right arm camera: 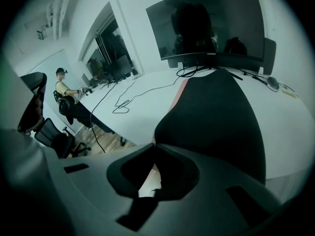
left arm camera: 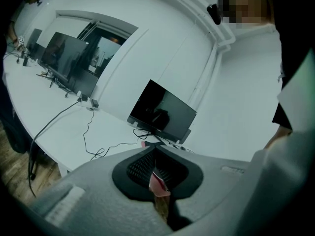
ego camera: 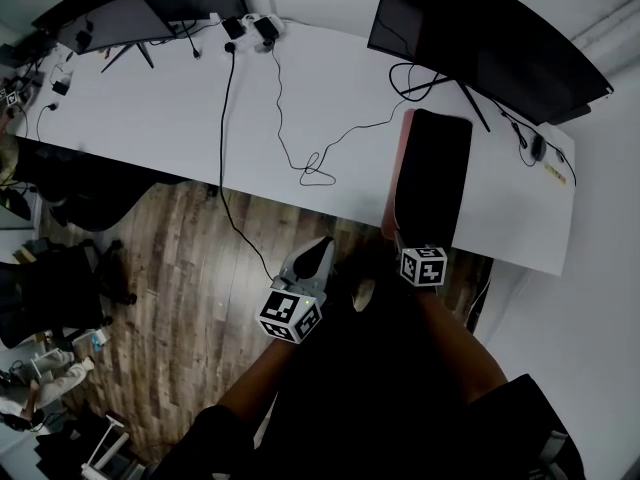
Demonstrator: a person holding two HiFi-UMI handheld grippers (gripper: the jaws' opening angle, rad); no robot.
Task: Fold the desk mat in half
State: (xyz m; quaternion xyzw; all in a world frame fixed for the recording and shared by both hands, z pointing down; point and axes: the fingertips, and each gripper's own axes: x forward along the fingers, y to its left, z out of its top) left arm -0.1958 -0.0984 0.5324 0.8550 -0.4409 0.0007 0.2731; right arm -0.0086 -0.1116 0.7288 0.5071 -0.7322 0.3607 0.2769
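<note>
the black desk mat point(ego camera: 432, 173) lies flat on the right part of the white desk point(ego camera: 150, 108), in front of a monitor point(ego camera: 480, 28), pink showing along its left edge. the right gripper point(right arm camera: 154, 144) is clenched on its near edge. the left gripper point(ego camera: 322, 248) hangs over the floor just left of the mat, jaws together.

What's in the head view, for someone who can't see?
A black, red-edged rectangular desk mat lies on a white desk, its near edge pinched by the right hand-held gripper. The left hand-held gripper hovers over wooden floor.
</note>
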